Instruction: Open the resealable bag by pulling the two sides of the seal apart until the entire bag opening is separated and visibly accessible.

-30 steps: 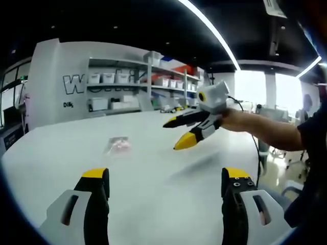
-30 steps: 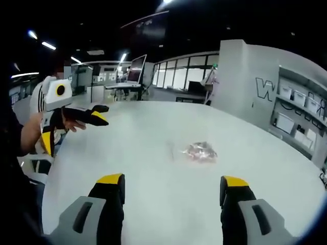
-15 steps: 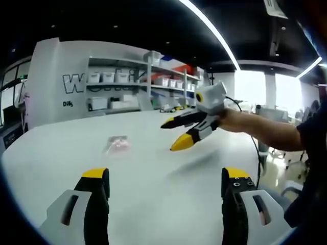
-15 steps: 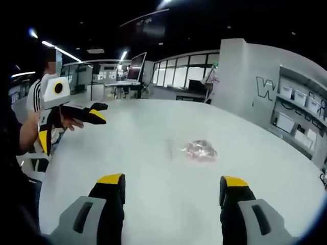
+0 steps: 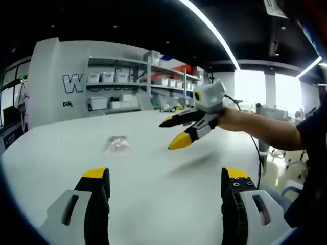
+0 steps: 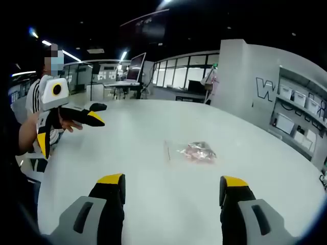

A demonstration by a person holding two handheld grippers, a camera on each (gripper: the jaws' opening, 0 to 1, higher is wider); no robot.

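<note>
A small clear resealable bag point(image 5: 117, 144) with pinkish contents lies flat on the white table point(image 5: 153, 173), well ahead of my left gripper point(image 5: 165, 176), whose jaws stand wide open with nothing between them. My right gripper point(image 5: 171, 133) reaches in from the right, held in a hand above the table to the right of the bag, jaws apart. In the right gripper view the bag point(image 6: 197, 151) lies mid-table, beyond my open right gripper point(image 6: 172, 181). The left gripper point(image 6: 69, 131) hovers open at the table's left edge.
Shelves with white bins point(image 5: 127, 84) stand behind the table beside a wall with large lettering. Desks with a monitor point(image 6: 136, 66) sit beyond the table's far edge. A person in a striped shirt point(image 6: 34, 99) stands at the left.
The right gripper has drifted a little leftward above the table, nearer the bag. Both grippers stay open and the bag has not moved.
</note>
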